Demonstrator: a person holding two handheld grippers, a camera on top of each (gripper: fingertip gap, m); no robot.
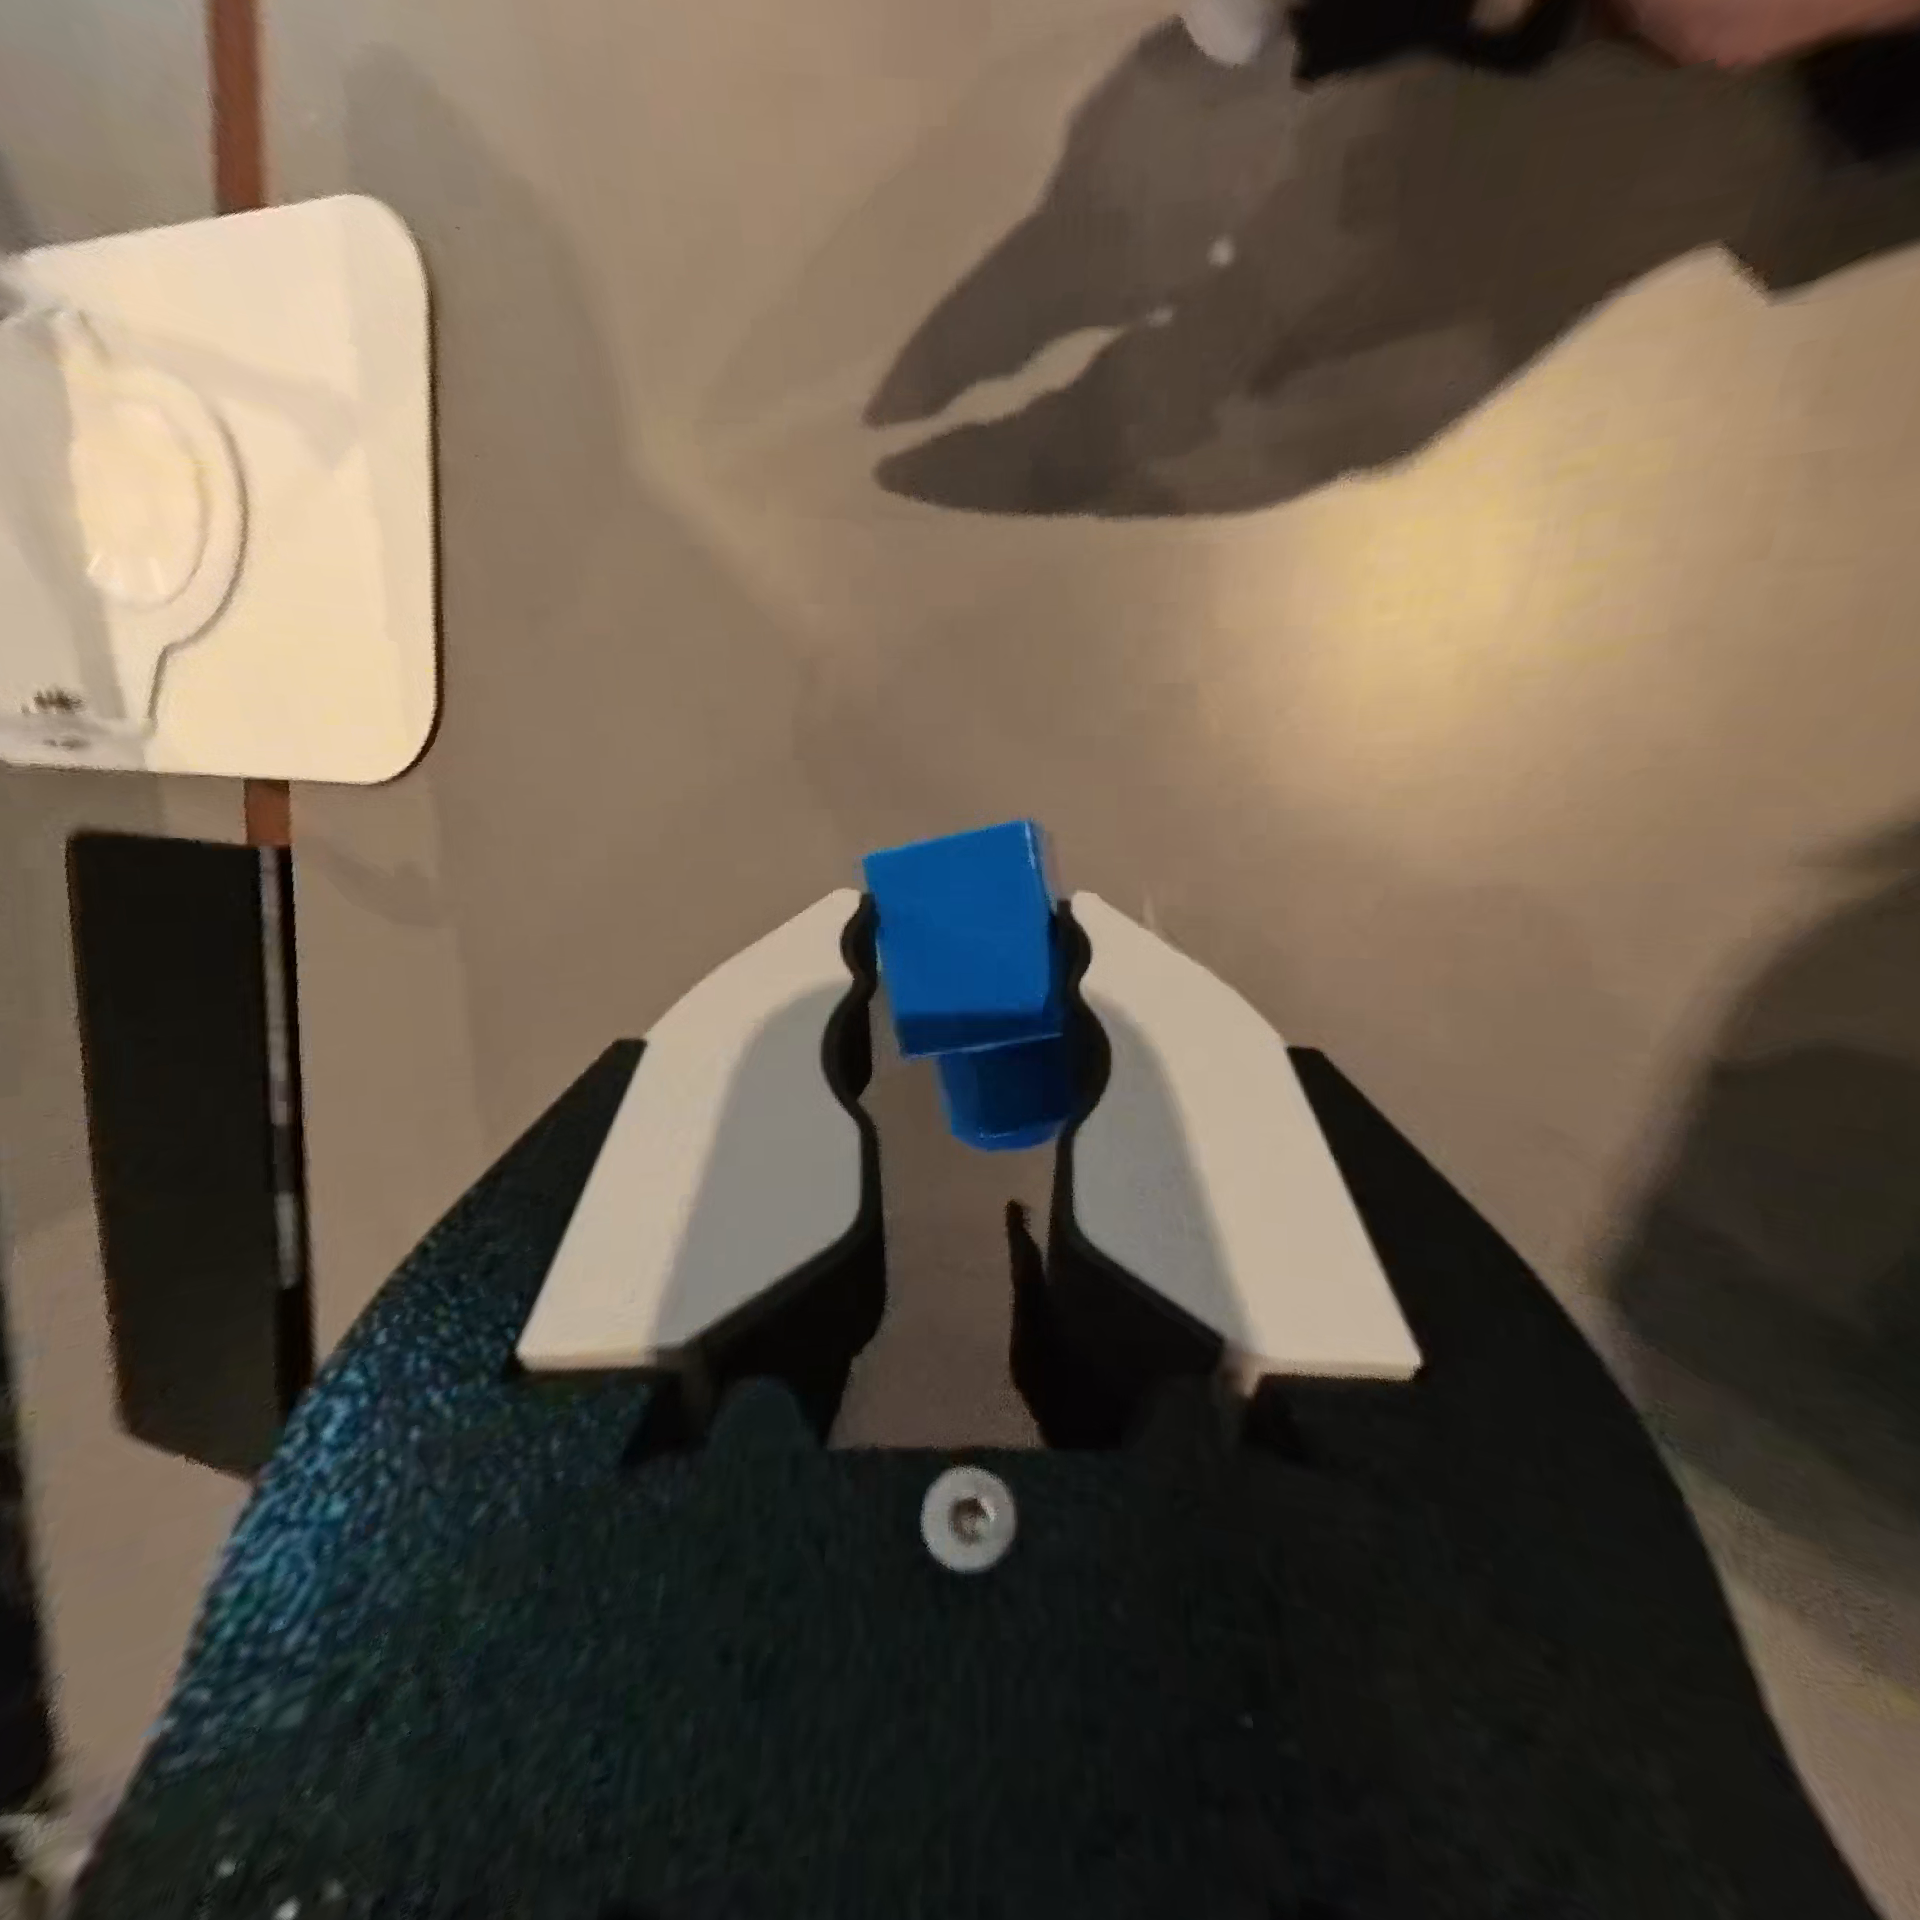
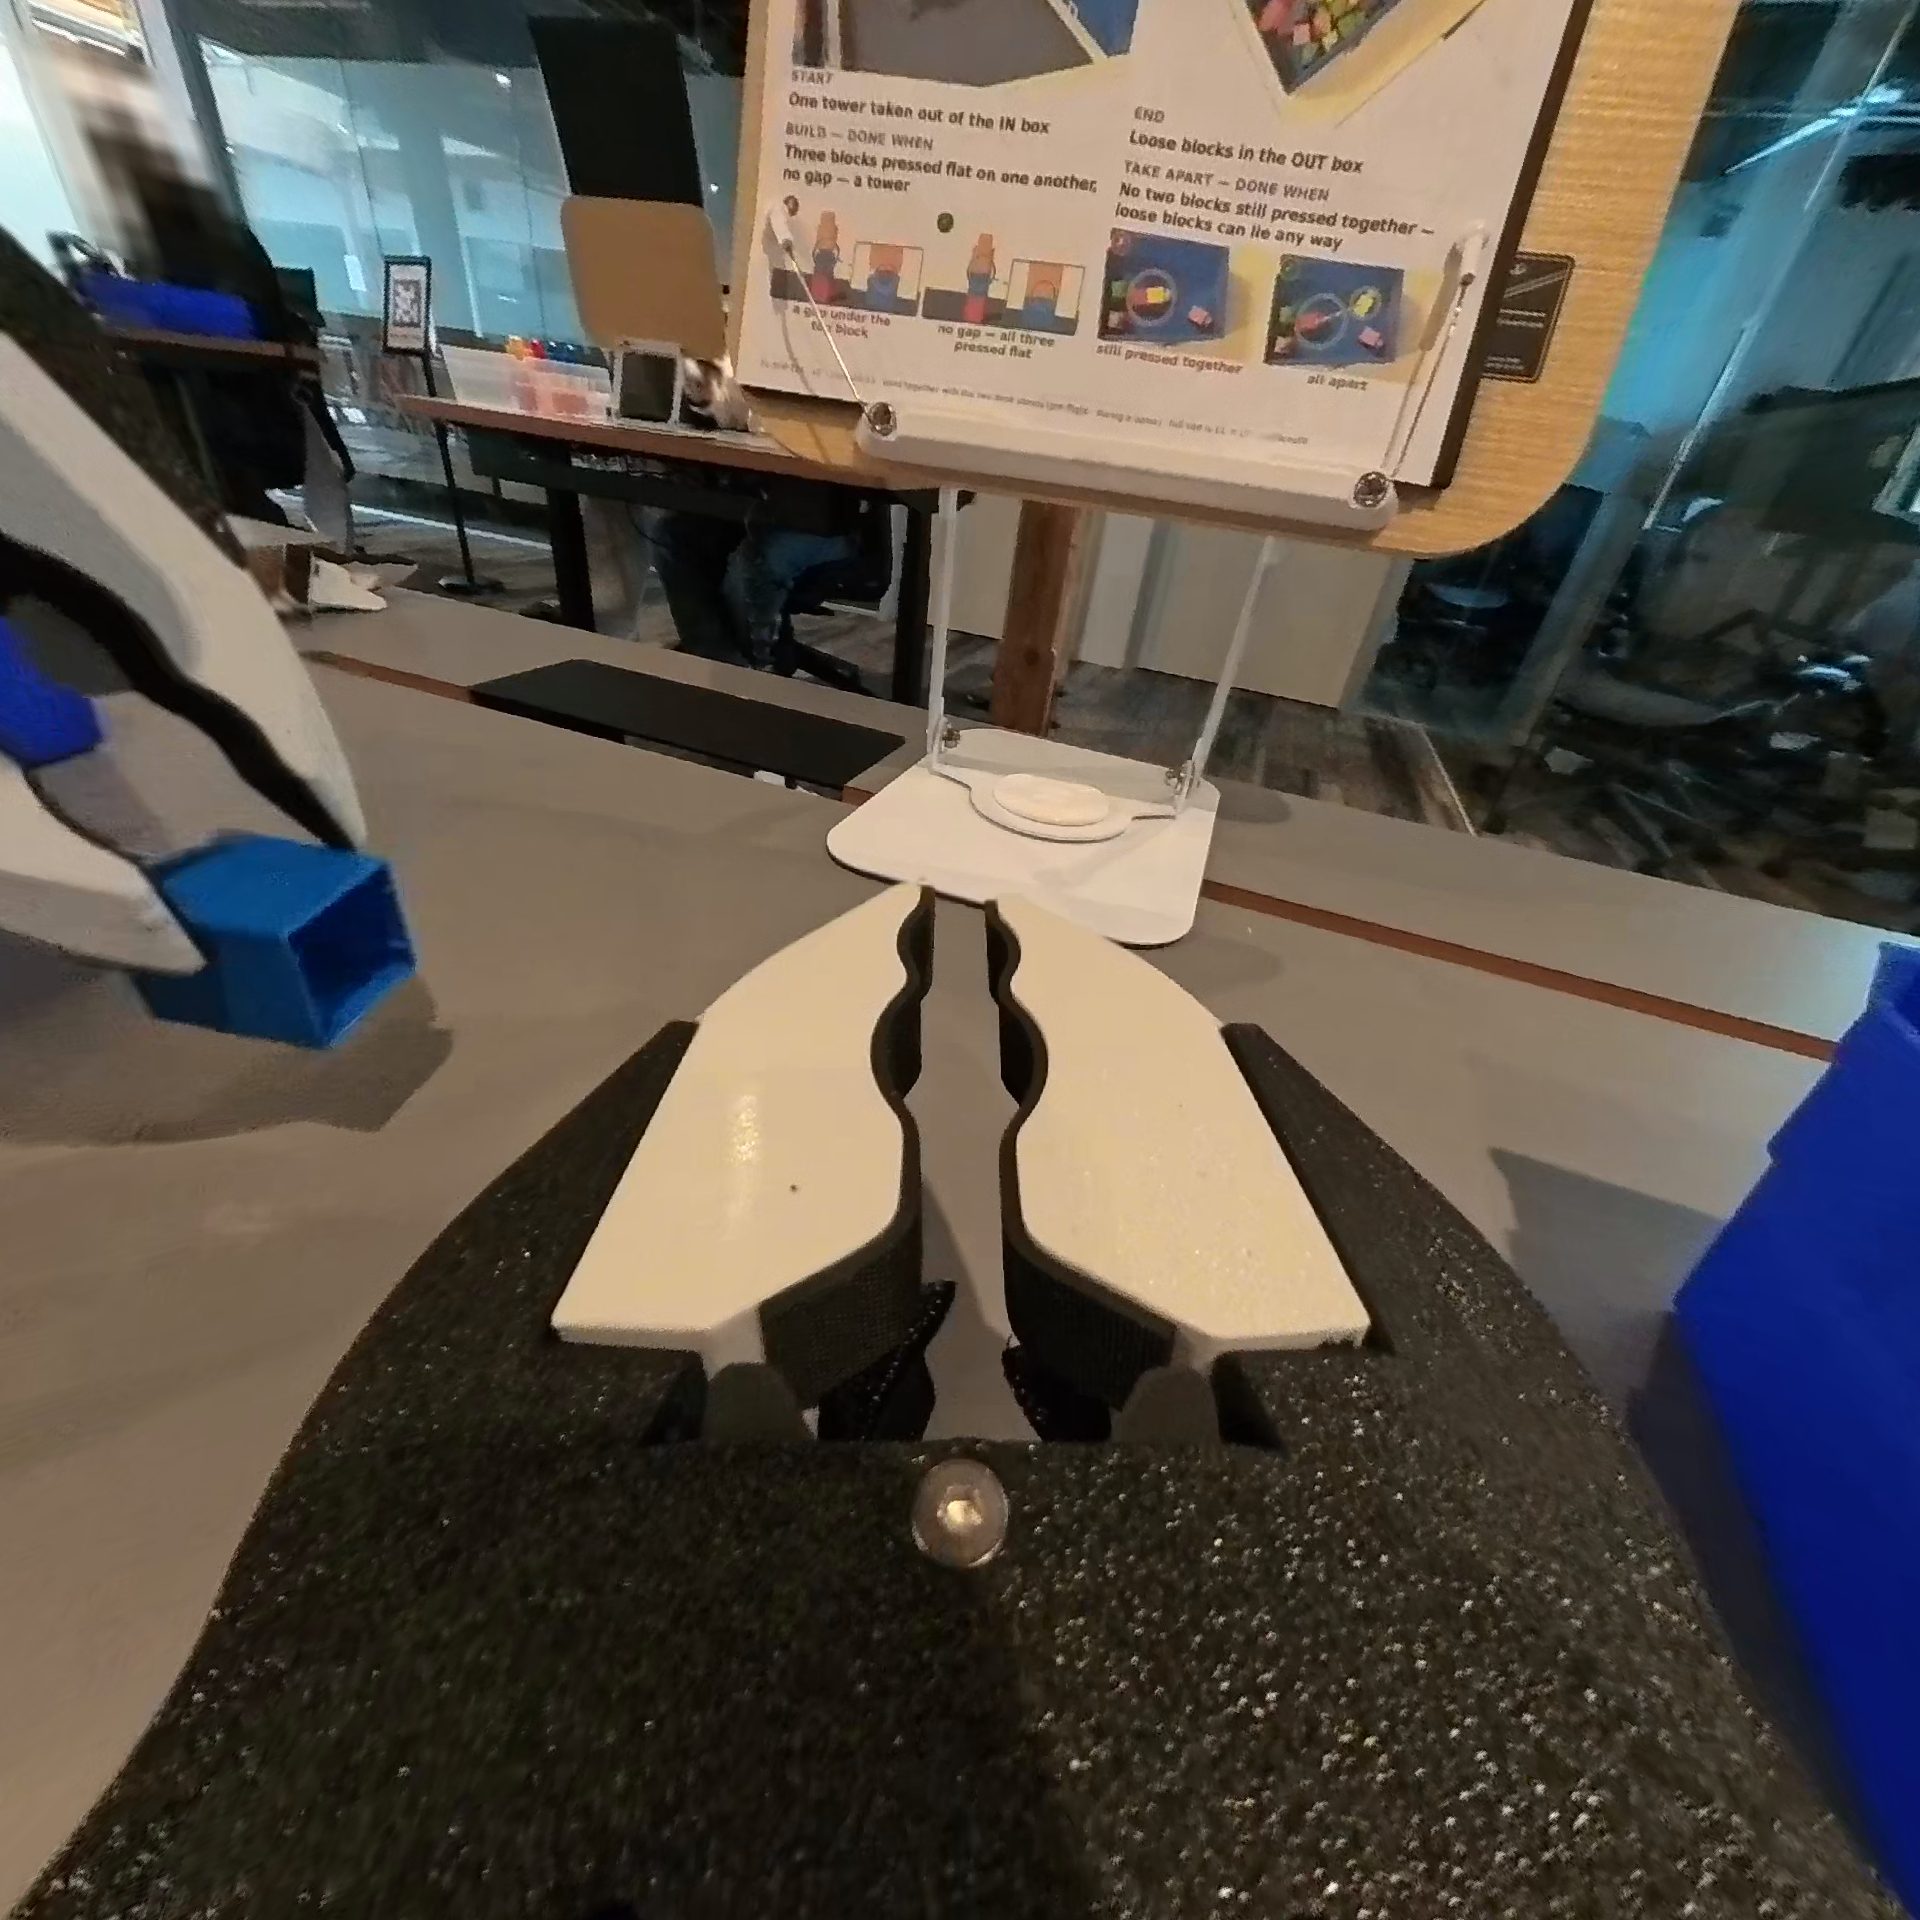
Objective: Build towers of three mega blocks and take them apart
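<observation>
A blue mega block [image 1: 971, 961] is clamped between the fingers of the left gripper [image 1: 966, 914] and held above the grey bench [image 1: 1351, 727], stud end toward the camera. The right gripper [image 2: 958, 914] is nearly closed on nothing, beside a blue bin [image 2: 1818, 1299].

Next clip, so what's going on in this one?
A person works two handheld grippers over a grey table. The left gripper is clamped on a single blue mega block, held in the air with its stud pointing back toward the camera. The right gripper is nearly closed and holds nothing. A blue bin sits at the right.
</observation>
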